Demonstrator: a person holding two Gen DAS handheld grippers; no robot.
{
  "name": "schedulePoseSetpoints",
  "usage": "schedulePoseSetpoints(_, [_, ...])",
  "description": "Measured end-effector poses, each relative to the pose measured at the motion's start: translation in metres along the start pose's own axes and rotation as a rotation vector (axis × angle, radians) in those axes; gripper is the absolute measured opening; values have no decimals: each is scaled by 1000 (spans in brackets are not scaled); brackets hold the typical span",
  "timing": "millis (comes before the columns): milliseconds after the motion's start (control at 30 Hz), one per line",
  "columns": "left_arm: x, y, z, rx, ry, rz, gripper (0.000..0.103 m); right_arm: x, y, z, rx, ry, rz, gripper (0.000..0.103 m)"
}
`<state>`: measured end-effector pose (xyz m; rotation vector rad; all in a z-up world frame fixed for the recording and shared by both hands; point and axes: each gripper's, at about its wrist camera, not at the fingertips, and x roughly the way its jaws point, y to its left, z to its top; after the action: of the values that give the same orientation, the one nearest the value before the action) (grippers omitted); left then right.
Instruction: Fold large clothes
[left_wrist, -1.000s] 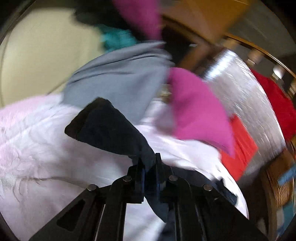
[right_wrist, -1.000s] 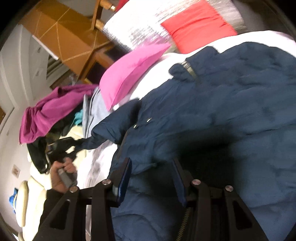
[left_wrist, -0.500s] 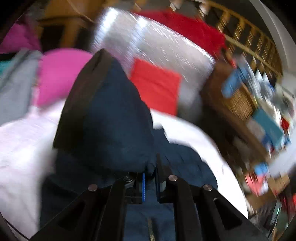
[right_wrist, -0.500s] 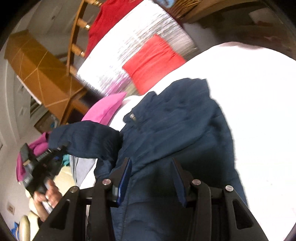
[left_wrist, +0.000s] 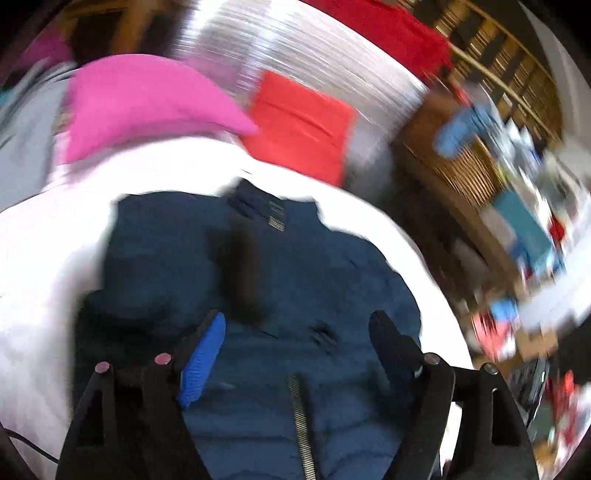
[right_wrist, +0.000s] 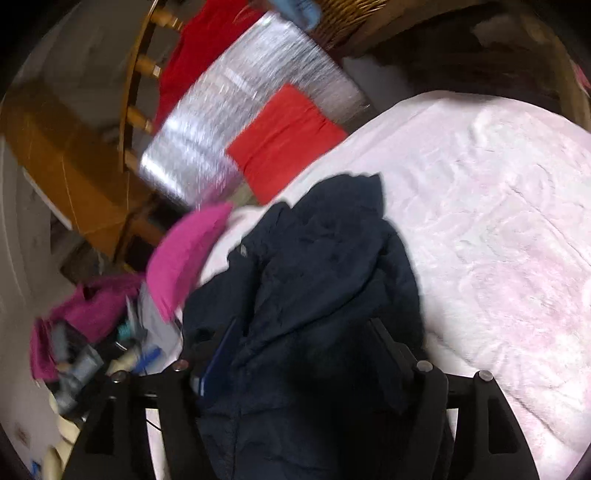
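Observation:
A dark navy padded jacket (left_wrist: 314, 280) lies on a pale pink bedcover (left_wrist: 48, 236), collar toward the far side, zip running down its middle. Its left sleeve lies folded across the front. My left gripper (left_wrist: 295, 332) is open just above the jacket's middle and holds nothing. In the right wrist view the jacket (right_wrist: 325, 266) lies bunched on the bedcover (right_wrist: 498, 221). My right gripper (right_wrist: 299, 339) is open over its lower part, with dark fabric between and over the fingers.
A pink pillow (left_wrist: 147, 99), a red pillow (left_wrist: 299, 125) and a silver padded headboard (left_wrist: 314, 55) sit beyond the jacket. A wicker basket and clutter (left_wrist: 517, 166) stand at the right. A pile of magenta and grey clothes (right_wrist: 103, 314) lies at the left.
My left gripper carried the sleeve over the jacket front and let go of it; it is now open. The right gripper stayed open and swung over the jacket's lower part.

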<state>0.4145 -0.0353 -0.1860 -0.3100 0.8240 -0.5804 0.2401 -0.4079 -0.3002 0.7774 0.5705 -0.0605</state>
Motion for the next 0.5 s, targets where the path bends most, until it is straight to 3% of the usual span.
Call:
schedulePoseSetpoints(67, [-4, 33, 9, -92, -33, 117, 82, 15, 19, -3, -67, 40, -15, 73])
schedulePoseSetpoints(133, [-1, 63, 16, -170, -10, 245, 82, 33, 43, -4, -147, 78, -21, 76])
schedulePoseSetpoints(200, [4, 95, 16, -265, 13, 321, 82, 55, 73, -5, -243, 118, -29, 79])
schedulePoseSetpoints(300, [24, 121, 15, -359, 92, 376, 82, 94, 124, -10, -410, 160, -58, 87])
schedulePoseSetpoints(400, [38, 130, 19, -398, 126, 390, 82, 128, 162, -21, -589, 185, -132, 87])
schedulePoseSetpoints(500, [41, 132, 22, -407, 148, 369, 82, 167, 184, -27, -764, 195, -288, 87])
